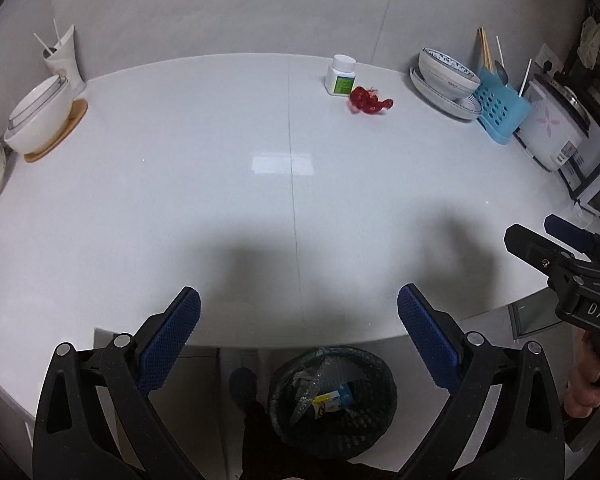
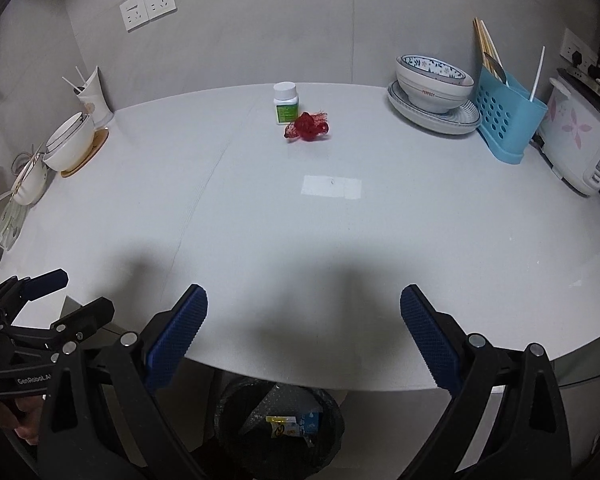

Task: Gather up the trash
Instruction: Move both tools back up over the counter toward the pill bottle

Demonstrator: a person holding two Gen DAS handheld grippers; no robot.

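Note:
A crumpled red wrapper point(image 1: 370, 101) point(image 2: 308, 126) lies at the far side of the white table point(image 1: 160, 208), just in front of a white pill bottle with a green label point(image 1: 340, 76) point(image 2: 286, 104). Under the near table edge stands a black mesh trash bin point(image 1: 332, 400) point(image 2: 280, 420), lined with a bag and holding some wrappers. My left gripper point(image 1: 300, 320) point(image 2: 82, 292) hovers open and empty over the near edge, above the bin. My right gripper point(image 2: 304, 304) point(image 1: 532, 230) is beside it on the right, also open and empty.
A patterned bowl on a plate point(image 2: 434, 80), a blue utensil caddy point(image 2: 508, 120) and a rice cooker point(image 2: 580, 140) line the right side. On the left stand a white bowl on a wooden coaster point(image 1: 40, 120) and a cup with sticks point(image 1: 64, 56).

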